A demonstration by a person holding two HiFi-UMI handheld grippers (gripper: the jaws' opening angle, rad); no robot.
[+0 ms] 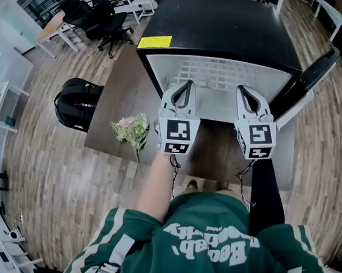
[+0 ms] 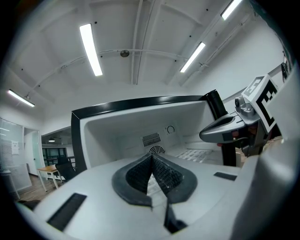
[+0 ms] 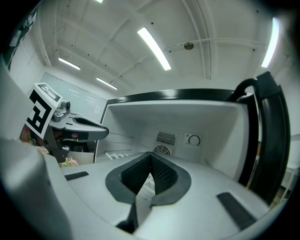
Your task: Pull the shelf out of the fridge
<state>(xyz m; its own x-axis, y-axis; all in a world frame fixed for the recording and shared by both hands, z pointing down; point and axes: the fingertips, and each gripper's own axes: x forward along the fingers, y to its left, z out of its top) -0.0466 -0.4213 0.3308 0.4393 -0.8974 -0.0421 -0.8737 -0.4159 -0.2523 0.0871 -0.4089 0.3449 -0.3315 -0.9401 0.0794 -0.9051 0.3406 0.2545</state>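
Note:
A small black fridge stands open on a brown table, its door swung out to the right. Inside lies the white wire shelf, which also shows in the left gripper view and in the right gripper view. My left gripper and right gripper are side by side at the fridge mouth, tips over the shelf's front part. Both point inward at the back wall's vent and dial. The left gripper and the right gripper are shut, with nothing seen between the pads.
A bunch of flowers lies on the table left of the grippers. A black backpack sits on the wooden floor further left. Office chairs and desks stand at the back left. A yellow label is on the fridge top.

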